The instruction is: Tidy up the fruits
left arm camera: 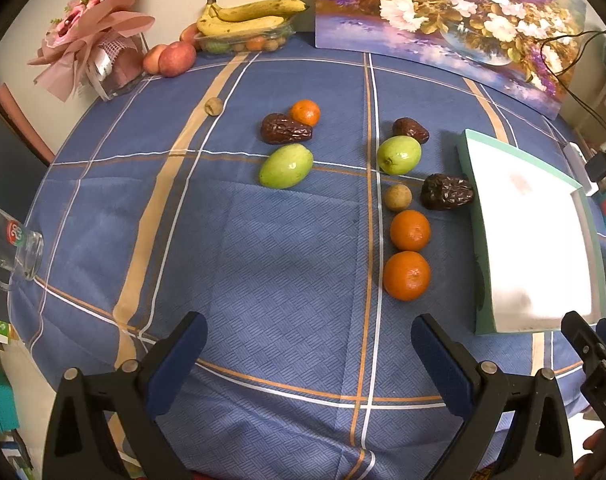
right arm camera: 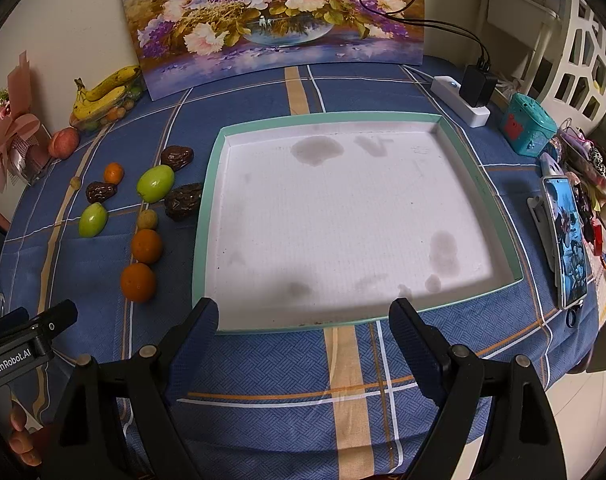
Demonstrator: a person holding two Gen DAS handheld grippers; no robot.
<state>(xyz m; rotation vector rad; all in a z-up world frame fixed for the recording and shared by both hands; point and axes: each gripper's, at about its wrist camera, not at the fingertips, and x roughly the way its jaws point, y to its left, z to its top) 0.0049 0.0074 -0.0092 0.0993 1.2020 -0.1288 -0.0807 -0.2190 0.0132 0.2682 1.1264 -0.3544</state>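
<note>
- Over the blue checked surface (left arm camera: 287,248), my left hand-held gripper (left arm camera: 309,354) is spread wide, nothing between its fingers.
- Right hand-held gripper (right arm camera: 303,332) is spread too, hanging empty at the near edge of the white tray (right arm camera: 207,208).
- Fruits sit loose left of the tray: two oranges (left arm camera: 407,276), a green one (left arm camera: 399,155) and a dark date (left arm camera: 447,192) touching the tray's left wall.
- Bananas (left arm camera: 247,16) are way off at the far left.

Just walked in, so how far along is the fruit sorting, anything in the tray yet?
Nothing looks done: the tray holds no fruit. Nothing is in hand; left gripper and right gripper are open. The oranges, green fruits and dates remain on the tablecloth.
</note>
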